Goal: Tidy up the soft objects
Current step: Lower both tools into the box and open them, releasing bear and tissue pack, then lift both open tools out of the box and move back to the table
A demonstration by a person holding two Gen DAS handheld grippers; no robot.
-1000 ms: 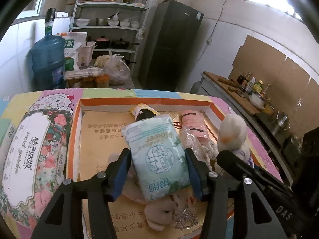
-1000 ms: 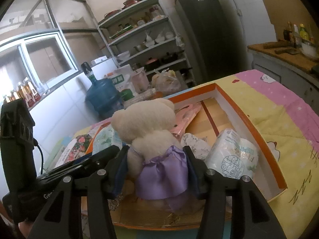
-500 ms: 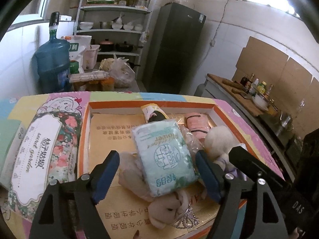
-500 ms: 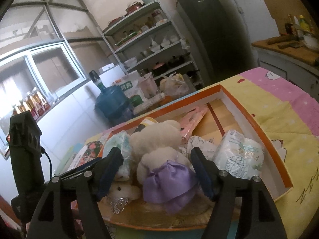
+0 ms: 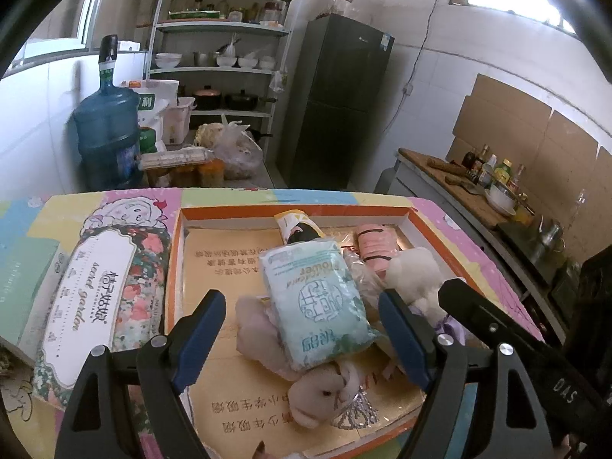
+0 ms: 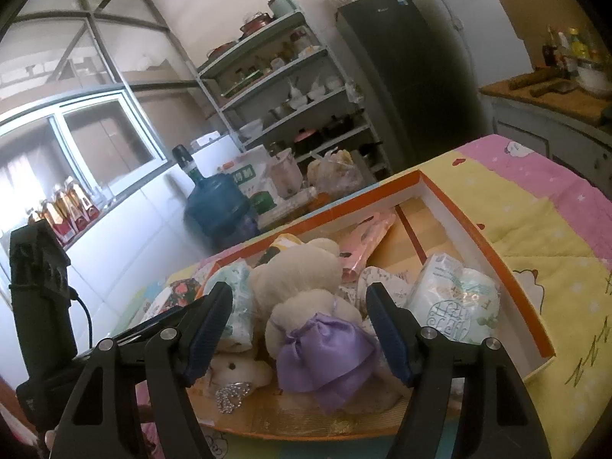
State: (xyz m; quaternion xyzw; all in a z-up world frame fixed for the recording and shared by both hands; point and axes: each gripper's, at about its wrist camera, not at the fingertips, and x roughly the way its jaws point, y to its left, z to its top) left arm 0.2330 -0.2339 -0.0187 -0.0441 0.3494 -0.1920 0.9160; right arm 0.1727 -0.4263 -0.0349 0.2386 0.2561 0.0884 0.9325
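Observation:
An orange-rimmed box [image 5: 290,212] lies on the bright quilt and holds the soft things. A pale green tissue pack [image 5: 317,302] rests on a pink plush toy [image 5: 321,394] inside it. My left gripper [image 5: 300,302] straddles the pack; its jaws are opening and the blue pads stand clear of the pack's sides. A cream plush bear in a purple dress [image 6: 306,306] sits in the box between the fingers of my right gripper [image 6: 299,294], which is open and not touching it. A white tissue pack [image 6: 455,306] and a pink pack [image 6: 367,237] lie further in.
A long floral tissue pack [image 5: 95,306] and a green box [image 5: 23,279] lie on the quilt left of the box. Beyond the table stand a blue water jug [image 5: 105,137], a shelf rack [image 5: 225,69], a dark fridge [image 5: 344,107] and a counter with bottles [image 5: 478,176].
Both grippers have let go. The left jaws spread away from the green tissue pack, the right jaws away from the bear, which sank and now sits lower in the box.

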